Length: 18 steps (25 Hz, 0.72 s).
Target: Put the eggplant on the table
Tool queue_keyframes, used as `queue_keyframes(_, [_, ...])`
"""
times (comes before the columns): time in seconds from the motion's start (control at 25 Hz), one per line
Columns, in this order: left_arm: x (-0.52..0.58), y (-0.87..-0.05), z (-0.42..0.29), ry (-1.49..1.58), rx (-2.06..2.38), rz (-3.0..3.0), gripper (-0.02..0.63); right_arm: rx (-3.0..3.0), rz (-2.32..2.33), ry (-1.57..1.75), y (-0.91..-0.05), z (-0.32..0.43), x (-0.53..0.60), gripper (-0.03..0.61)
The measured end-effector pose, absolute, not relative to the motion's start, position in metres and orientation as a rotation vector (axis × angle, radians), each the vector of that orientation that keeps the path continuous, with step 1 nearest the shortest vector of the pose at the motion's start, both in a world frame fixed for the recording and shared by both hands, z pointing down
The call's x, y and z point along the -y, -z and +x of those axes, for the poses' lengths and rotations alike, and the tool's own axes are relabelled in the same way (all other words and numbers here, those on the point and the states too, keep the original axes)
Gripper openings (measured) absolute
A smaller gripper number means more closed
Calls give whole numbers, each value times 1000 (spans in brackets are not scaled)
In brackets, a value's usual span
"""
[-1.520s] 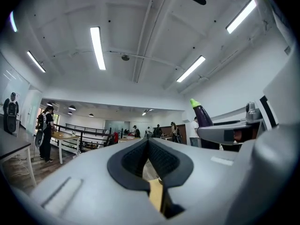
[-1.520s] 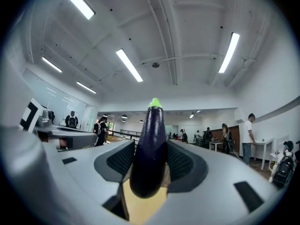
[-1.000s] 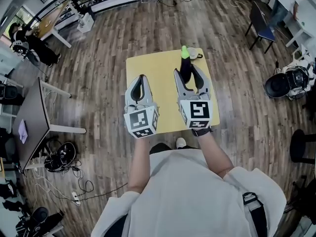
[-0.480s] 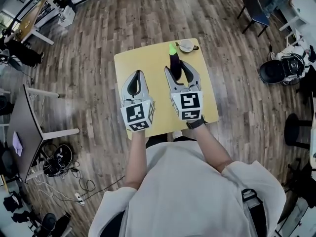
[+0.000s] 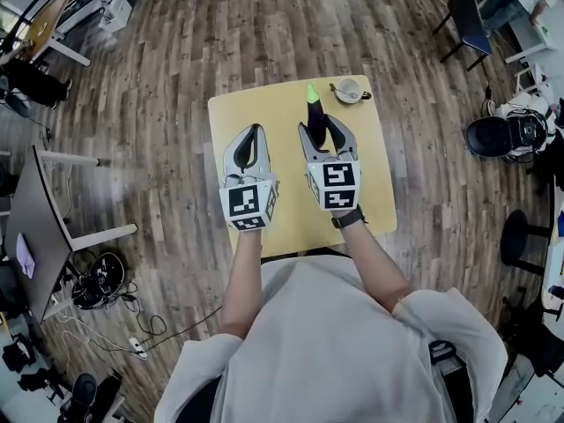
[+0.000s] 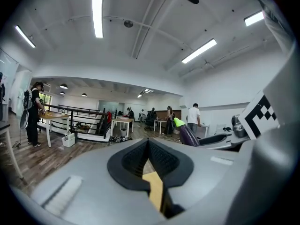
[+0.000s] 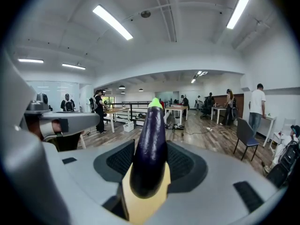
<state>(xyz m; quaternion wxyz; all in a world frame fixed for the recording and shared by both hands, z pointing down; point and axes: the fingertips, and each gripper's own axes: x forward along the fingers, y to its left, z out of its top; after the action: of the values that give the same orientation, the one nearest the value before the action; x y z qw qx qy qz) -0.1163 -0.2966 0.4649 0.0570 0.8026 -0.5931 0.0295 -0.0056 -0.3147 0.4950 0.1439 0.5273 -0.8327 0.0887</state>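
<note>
A dark purple eggplant (image 5: 314, 118) with a green end stands upright between the jaws of my right gripper (image 5: 321, 130), which is shut on it over the middle of the yellow table (image 5: 372, 176). In the right gripper view the eggplant (image 7: 150, 149) fills the gap between the pads, green end pointing away. My left gripper (image 5: 251, 137) hovers over the table's left half, jaws shut with nothing in them. From the left gripper view the eggplant (image 6: 188, 135) shows off to the right, past my left gripper (image 6: 148, 142).
A cup on a saucer (image 5: 349, 89) sits at the table's far right corner. Wooden floor surrounds the table. A dark chair (image 5: 465, 26) stands far right, a black bag (image 5: 507, 136) at the right, a grey table (image 5: 37, 227) and cables (image 5: 97, 291) at the left.
Both grippers have come down closer to the yellow table top. The eggplant stays gripped upright in the right gripper. The left gripper stays shut.
</note>
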Motion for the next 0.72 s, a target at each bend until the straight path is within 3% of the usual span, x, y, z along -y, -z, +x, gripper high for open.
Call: queue_keyframes(0.72, [359, -544, -142, -226, 1677, 2340, 6, 2268, 1396, -476, -596, -44, 379, 210])
